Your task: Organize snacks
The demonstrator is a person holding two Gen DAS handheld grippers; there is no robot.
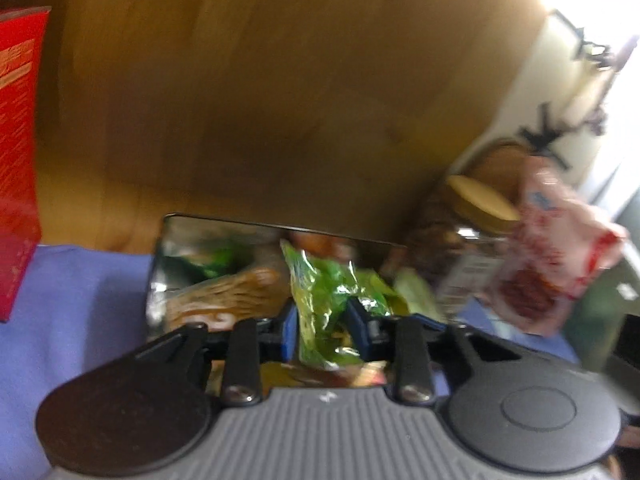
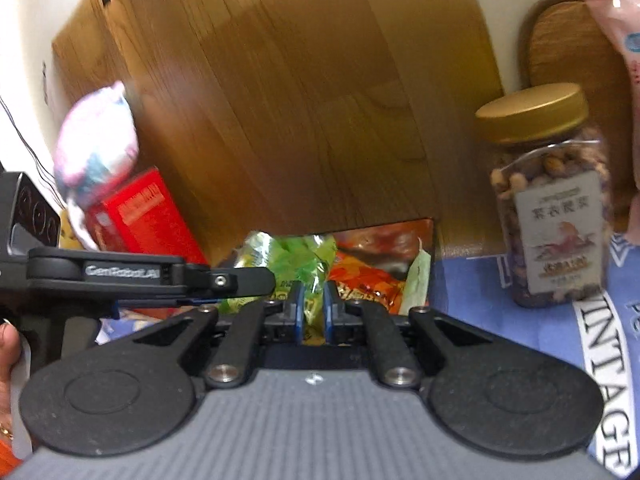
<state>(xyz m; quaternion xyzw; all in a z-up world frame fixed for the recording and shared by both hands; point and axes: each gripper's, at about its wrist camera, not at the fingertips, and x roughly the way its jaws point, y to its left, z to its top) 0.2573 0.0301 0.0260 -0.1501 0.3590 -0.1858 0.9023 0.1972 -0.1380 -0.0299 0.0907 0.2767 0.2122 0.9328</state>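
Note:
A shiny metal box point(image 1: 168, 264) on the blue cloth holds several snack packets, among them a green foil packet point(image 1: 328, 300) and an orange packet point(image 2: 372, 264). My left gripper point(image 1: 324, 330) is shut on the green foil packet, just above the box. My right gripper point(image 2: 313, 308) is shut on a green packet point(image 2: 312, 264) over the same box point(image 2: 434, 240). The left gripper's arm point(image 2: 152, 274) crosses the right wrist view from the left.
A nut jar point(image 2: 556, 200) with a gold lid stands right of the box; it also shows in the left wrist view point(image 1: 472, 240). A red carton point(image 1: 18, 160) stands left. A white-and-red pouch point(image 1: 552, 256) hangs right. A wooden board point(image 2: 300, 100) rises behind.

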